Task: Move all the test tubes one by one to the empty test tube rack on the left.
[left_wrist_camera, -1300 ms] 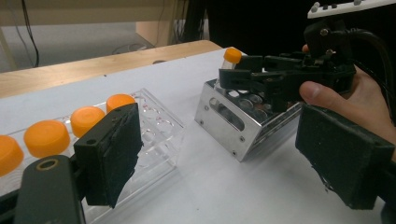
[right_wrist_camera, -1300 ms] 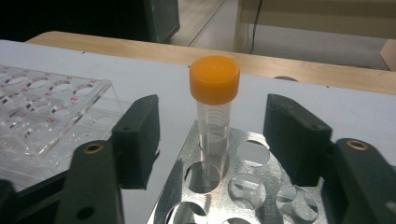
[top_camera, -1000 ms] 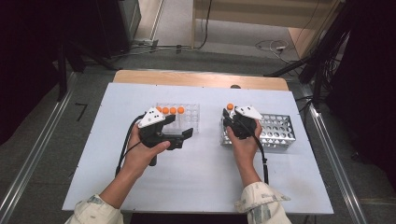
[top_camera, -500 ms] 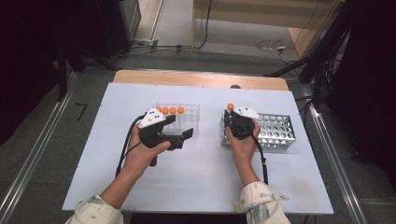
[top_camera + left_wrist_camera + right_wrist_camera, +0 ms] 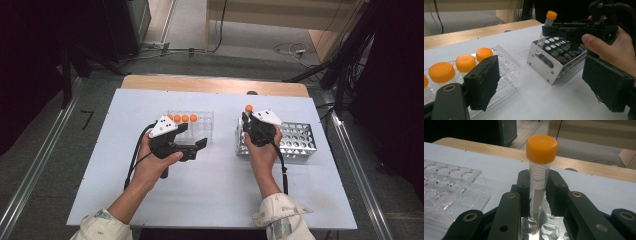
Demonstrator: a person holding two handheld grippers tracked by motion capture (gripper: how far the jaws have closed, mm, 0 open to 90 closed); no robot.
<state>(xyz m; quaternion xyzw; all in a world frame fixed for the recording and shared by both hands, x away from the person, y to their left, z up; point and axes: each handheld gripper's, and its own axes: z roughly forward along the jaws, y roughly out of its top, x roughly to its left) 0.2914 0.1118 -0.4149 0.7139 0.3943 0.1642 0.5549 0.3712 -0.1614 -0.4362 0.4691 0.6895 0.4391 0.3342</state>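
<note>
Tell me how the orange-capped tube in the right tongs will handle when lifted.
The tube looks empty and clear, so probably light. Its smooth round wall may slip between the right tongs. Tall, narrow and cap-heavy, it would likely tip or roll outside the metal rack.

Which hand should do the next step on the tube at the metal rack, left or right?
Right. The right tongs are shut on the orange-capped tube, whose bottom sits in a corner hole of the metal rack. The left tongs are open and empty, beside the clear rack.
</note>
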